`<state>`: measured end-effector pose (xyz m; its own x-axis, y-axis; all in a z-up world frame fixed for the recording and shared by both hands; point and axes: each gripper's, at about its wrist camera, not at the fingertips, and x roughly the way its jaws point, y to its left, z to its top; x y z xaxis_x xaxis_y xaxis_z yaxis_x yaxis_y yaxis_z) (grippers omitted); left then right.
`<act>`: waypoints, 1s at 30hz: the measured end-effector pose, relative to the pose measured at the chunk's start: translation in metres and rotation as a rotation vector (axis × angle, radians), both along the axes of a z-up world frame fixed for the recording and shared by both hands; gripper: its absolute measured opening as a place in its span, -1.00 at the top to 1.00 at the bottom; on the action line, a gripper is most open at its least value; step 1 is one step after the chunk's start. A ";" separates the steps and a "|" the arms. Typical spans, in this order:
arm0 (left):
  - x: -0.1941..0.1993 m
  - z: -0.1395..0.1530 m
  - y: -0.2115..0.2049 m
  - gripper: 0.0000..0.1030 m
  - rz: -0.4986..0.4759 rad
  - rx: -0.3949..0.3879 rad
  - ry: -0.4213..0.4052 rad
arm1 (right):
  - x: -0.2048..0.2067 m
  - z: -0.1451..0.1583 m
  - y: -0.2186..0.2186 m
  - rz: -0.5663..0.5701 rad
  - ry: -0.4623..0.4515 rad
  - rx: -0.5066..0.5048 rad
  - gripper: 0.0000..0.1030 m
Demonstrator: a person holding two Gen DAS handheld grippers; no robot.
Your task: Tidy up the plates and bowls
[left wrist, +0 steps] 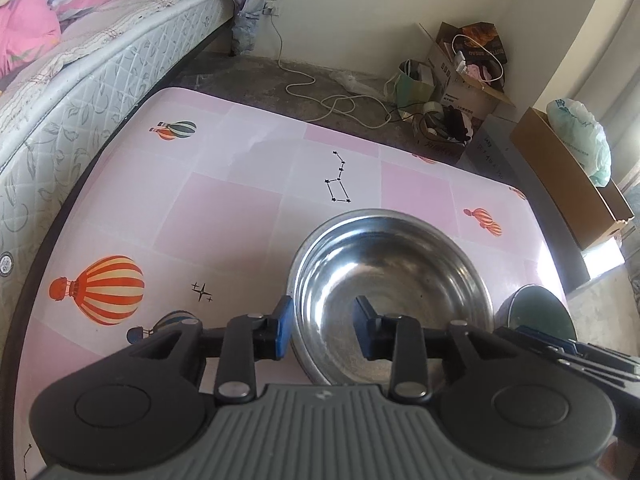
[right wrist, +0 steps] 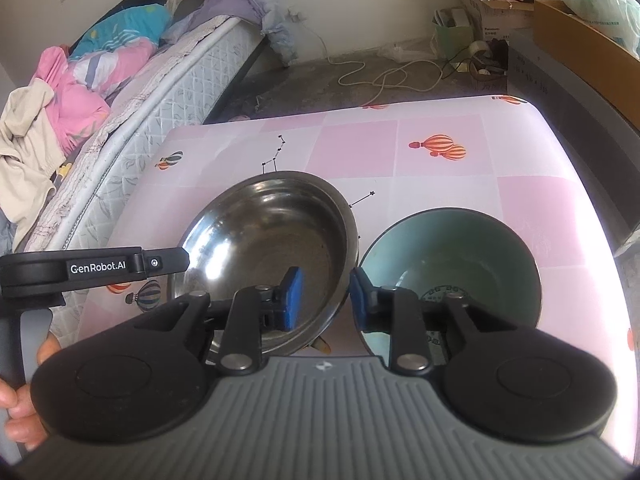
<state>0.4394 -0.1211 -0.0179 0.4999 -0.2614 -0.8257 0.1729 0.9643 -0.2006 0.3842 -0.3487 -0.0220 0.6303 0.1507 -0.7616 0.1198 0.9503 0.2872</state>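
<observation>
A round stainless-steel bowl [left wrist: 394, 296] with a polished, mirror-like inside and a thin rolled rim stands on the table [left wrist: 224, 208], toward its near edge. The table wears a smooth, glossy cloth of pink and white squares printed with striped balloons. Just beside the steel bowl, on the side of the table's right edge, stands a ceramic bowl [right wrist: 452, 268], dark outside and matte pale green inside; their rims nearly touch.

The left gripper [left wrist: 323, 330] is spread, its blue rubber pads straddling the steel bowl's near-left rim, one outside and one inside, without clamping it. The right gripper [right wrist: 325, 298] is also spread, its pads bracketing the steel bowl's right rim, holding nothing.
</observation>
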 end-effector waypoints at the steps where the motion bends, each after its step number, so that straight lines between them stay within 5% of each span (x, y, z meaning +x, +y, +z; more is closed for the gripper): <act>1: -0.001 0.001 0.000 0.34 0.000 -0.001 -0.002 | 0.000 0.000 0.001 -0.001 -0.002 -0.002 0.46; 12: -0.007 0.004 0.007 0.30 0.021 -0.003 0.002 | -0.013 0.015 -0.007 -0.003 -0.046 0.002 0.40; 17: 0.007 -0.012 0.009 0.27 0.054 0.009 0.083 | -0.022 0.021 -0.015 -0.012 -0.063 0.019 0.40; 21: 0.010 -0.032 0.009 0.36 0.068 -0.019 0.152 | -0.029 0.023 -0.019 -0.013 -0.068 0.025 0.39; 23: 0.007 -0.037 0.006 0.70 0.055 -0.016 0.158 | -0.030 0.023 -0.019 -0.010 -0.066 0.024 0.38; 30: 0.002 -0.034 0.006 0.71 0.047 0.034 0.170 | -0.036 0.025 -0.023 -0.015 -0.074 0.026 0.37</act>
